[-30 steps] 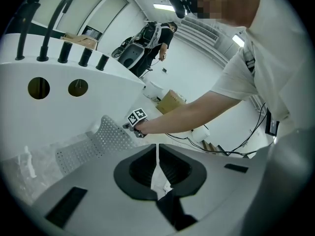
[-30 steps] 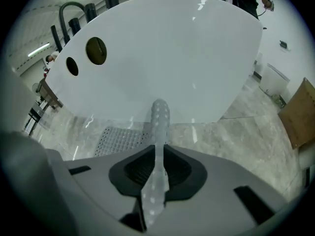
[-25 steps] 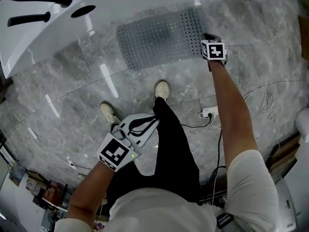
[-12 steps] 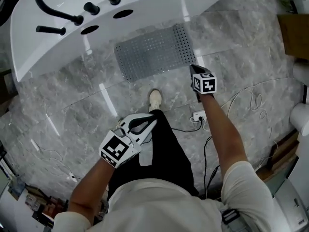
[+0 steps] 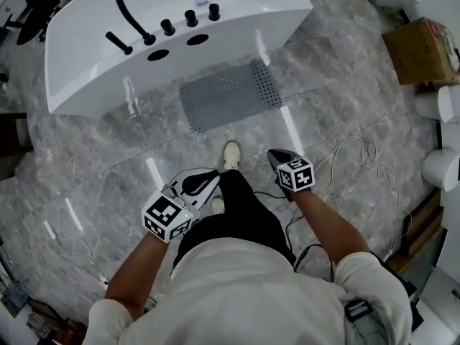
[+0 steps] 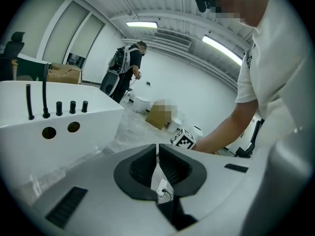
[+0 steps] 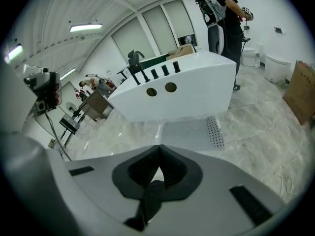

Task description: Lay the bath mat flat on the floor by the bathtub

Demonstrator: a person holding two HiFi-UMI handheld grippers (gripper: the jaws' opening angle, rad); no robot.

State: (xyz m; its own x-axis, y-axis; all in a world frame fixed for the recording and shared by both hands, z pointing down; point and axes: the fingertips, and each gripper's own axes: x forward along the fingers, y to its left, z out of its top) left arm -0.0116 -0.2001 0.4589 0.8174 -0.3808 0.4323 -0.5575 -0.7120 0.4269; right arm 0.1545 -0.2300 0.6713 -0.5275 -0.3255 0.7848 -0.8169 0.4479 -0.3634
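Holding left gripper (image 5: 214, 175) and right gripper (image 5: 273, 154) low by the legs, elbows bent; fingers pressed together, both empty; well clear of mat (image 5: 228, 94) flat beside bathtub (image 5: 172, 42).

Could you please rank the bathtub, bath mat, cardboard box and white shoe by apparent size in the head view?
Largest to smallest:
1. bathtub
2. bath mat
3. cardboard box, cropped by the frame edge
4. white shoe

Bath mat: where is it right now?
Head view, upper centre: the bath mat lies flat on the floor beside the bathtub, ahead of the person's shoe.
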